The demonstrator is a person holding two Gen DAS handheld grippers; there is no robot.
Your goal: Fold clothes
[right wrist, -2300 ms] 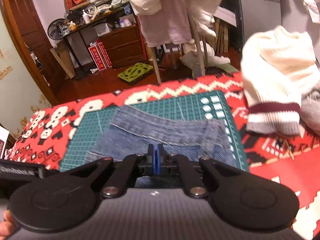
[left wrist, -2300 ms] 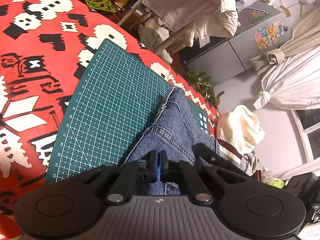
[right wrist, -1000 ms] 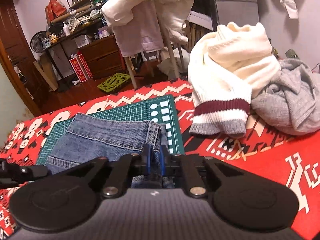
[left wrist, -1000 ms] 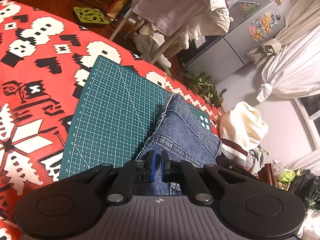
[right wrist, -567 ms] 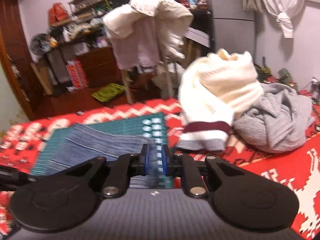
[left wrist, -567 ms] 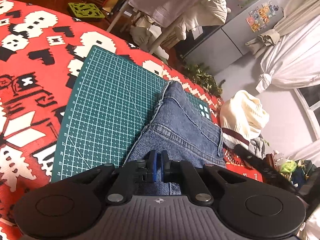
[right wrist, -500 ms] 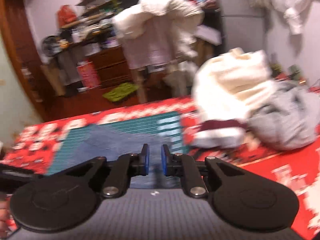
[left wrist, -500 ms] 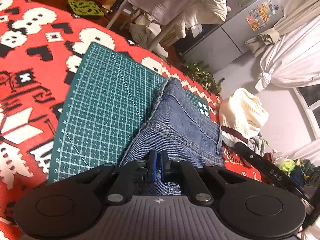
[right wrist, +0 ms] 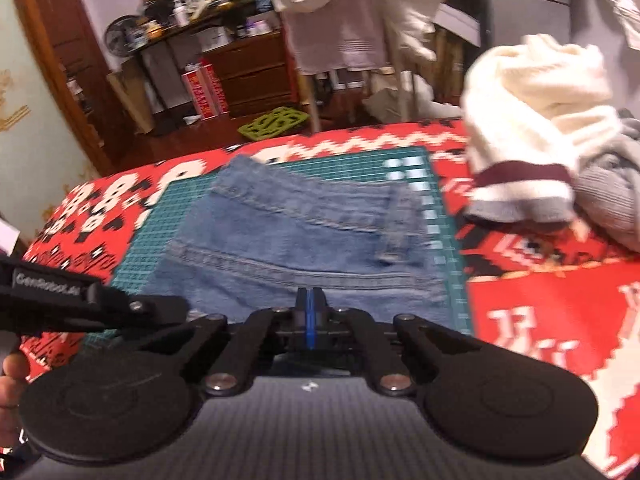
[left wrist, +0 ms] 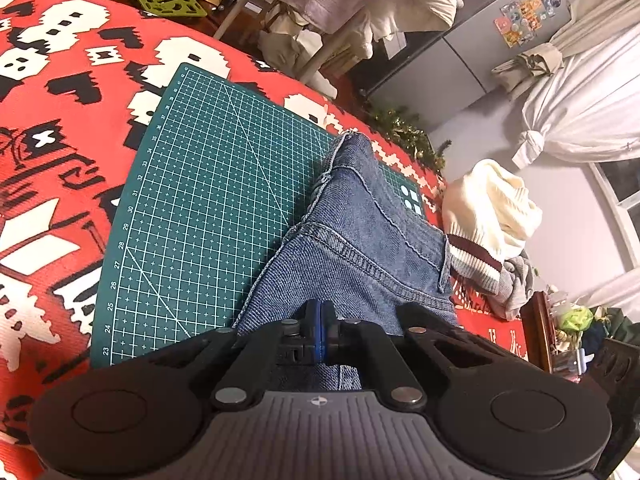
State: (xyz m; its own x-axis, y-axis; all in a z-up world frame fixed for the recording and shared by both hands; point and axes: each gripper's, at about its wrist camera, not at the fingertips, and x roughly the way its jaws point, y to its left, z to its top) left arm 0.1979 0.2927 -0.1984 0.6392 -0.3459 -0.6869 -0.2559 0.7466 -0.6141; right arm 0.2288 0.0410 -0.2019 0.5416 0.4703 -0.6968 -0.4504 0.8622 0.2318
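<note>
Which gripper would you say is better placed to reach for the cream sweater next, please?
Probably the right gripper: the cream sweater lies ahead to its right, while the left gripper faces it across the folded jeans. Both appear shut.

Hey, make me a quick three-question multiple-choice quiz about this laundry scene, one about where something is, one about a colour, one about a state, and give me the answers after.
1. Where does the folded blue denim garment lie?
A. on the green gridded cutting mat
B. on the wooden floor
C. over the chair

2. What colour is the stripe on the cream knitted sweater?
A. green
B. dark maroon
C. yellow

3. How do the right gripper jaws stand?
A. wide open
B. out of view
C. closed together

Answers:
1 A, the denim covers the mat's right part on the red patterned cloth.
2 B, a maroon band runs along the sweater's ribbed hem.
3 C, the blue pads meet with no gap.
</note>
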